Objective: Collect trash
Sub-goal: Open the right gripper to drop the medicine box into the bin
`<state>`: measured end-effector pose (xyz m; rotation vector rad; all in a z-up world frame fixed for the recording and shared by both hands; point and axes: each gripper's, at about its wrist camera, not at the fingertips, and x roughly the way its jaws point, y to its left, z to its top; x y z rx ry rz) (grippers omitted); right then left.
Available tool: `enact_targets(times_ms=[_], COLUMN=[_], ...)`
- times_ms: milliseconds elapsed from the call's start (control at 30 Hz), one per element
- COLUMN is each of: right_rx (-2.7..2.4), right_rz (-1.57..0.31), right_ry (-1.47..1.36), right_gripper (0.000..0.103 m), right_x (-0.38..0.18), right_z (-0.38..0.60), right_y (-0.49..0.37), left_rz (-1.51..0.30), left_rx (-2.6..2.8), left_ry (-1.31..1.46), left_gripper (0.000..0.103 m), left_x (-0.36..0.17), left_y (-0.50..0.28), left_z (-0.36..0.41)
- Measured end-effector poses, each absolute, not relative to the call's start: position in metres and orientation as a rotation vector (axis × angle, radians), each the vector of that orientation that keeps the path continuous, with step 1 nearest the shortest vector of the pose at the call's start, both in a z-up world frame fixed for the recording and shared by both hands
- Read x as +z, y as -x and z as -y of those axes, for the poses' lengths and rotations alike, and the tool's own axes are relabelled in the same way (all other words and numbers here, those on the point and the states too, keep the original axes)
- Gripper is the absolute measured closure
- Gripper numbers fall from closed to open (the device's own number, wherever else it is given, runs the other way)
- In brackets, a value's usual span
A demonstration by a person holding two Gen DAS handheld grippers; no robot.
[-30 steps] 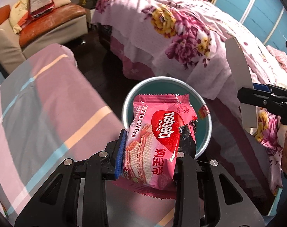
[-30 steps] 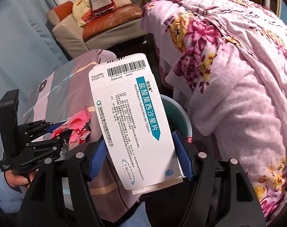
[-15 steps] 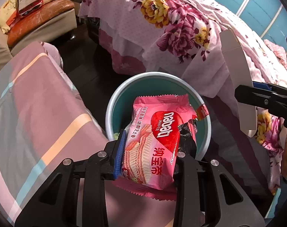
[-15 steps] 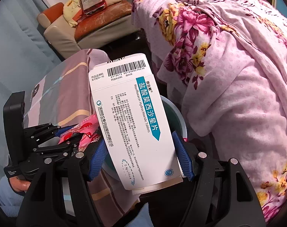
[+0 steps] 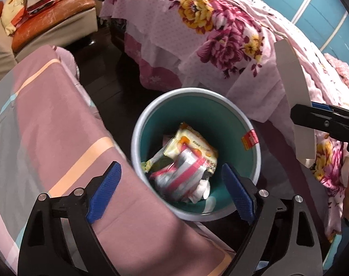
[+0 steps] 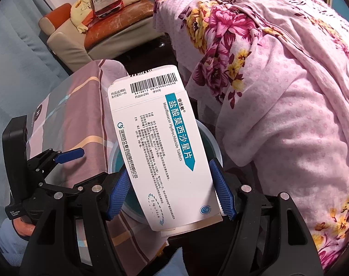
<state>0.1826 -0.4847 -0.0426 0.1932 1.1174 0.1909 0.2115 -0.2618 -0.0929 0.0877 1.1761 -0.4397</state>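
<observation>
In right claw [image 6: 172, 195], white printed medicine box [image 6: 161, 151]

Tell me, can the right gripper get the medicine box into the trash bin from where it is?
Probably yes: the right gripper holds the medicine box above the trash bin, whose mouth is uncovered; the open left gripper hovers alongside.

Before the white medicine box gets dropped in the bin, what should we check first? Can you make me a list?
1. Right gripper shut on the medicine box: ok.
2. Left gripper open with nothing in it: ok.
3. Trash bin open on top, no lid: ok.
4. Room left in the bin above the wrappers: ok.
5. Box right over the bin's opening: cannot tell; from the left wrist view it looks off to one side.
6. Left gripper out of the box's way: not ok, it hovers over the bin.
</observation>
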Motion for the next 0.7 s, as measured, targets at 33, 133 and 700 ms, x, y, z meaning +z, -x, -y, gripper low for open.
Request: enact_targets(times_ms=[33,133,700], right_rx=[0.192,0.193,0.192], right_rz=[-1.119,-1.125,-1.172], right_ry=[-0.191,-0.187,-0.135], right_gripper=[0.039,0.039,0.037], right_x=[-0.043,-0.044,-0.056], right_z=[0.483,0.479,0.447], right_y=[-0.183,-0.185,-0.192], left_rz=[-1.174,-1.174,-1.107], left_rx=[-0.434,-0.418,-0.334], left_ry=[-0.089,-0.095,-0.069], left_gripper=[0.014,0.013,0.01], left_x=[-0.093,-0.093,-0.077], left_y=[-0.211,-0.208,-0.199], left_z=[0.26,0.255,0.221])
